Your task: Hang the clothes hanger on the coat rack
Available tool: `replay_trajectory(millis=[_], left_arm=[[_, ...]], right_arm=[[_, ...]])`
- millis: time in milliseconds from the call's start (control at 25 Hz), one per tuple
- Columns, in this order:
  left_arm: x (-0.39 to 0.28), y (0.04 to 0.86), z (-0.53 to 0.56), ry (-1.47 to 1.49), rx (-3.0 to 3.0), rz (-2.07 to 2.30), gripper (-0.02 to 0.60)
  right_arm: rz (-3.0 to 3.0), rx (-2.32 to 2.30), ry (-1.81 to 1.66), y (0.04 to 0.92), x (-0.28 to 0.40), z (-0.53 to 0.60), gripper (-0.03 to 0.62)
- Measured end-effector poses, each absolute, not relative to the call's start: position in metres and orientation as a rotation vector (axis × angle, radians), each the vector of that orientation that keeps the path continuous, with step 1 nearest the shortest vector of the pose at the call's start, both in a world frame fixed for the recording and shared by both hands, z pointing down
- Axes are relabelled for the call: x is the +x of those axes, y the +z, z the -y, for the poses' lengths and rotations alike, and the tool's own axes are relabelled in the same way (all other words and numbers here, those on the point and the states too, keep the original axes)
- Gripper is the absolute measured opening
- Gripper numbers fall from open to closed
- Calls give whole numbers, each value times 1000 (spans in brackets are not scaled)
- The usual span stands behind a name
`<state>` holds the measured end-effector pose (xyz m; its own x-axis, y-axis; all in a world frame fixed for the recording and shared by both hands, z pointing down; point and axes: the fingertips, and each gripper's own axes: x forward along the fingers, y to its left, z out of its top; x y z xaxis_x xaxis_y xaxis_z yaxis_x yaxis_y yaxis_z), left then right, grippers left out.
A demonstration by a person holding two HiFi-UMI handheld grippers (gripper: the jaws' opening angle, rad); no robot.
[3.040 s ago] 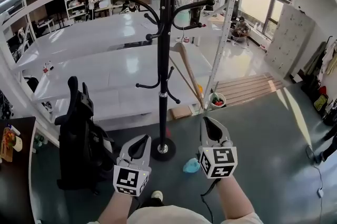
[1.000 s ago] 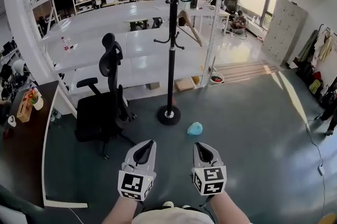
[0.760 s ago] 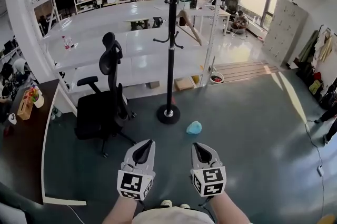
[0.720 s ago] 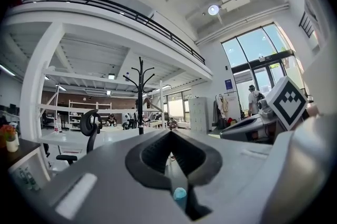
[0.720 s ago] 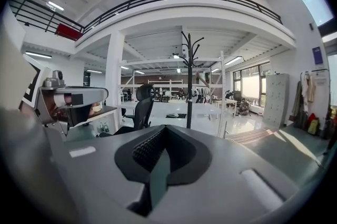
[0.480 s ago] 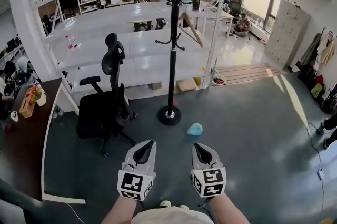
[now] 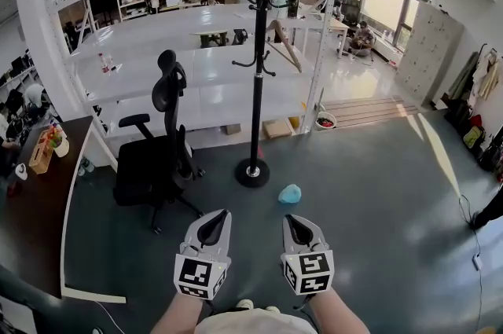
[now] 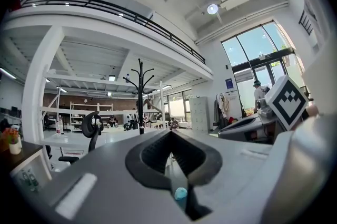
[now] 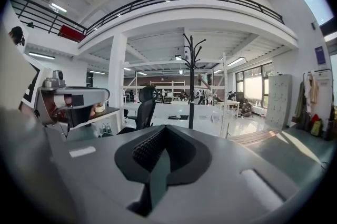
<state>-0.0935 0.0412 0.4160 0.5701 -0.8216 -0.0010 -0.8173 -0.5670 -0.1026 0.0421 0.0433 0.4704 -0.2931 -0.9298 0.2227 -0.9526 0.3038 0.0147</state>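
The wooden hanger [image 7: 288, 51] is hanging on the coat rack [image 7: 258, 89] at upper centre; the left gripper [image 7: 214, 219] and right gripper [image 7: 295, 221] (both pressed together, empty) are hovering along the bottom edge.

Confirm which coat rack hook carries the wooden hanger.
Upper hook on the coat rack's right side, head view: the wooden hanger dangles from it; others look bare.

Open floor [image 7: 377, 191] ahead to coat rack [image 7: 258, 89]; office chair [image 7: 153, 167] left of it
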Motion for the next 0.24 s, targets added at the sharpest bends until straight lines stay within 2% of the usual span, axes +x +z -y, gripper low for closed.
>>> replay_trajectory(millis=[240], left_arm=[[-92,415,-44,-75,-2706,-1401,0]], right_arm=[[2376,1753,188,466,44,-49,25]])
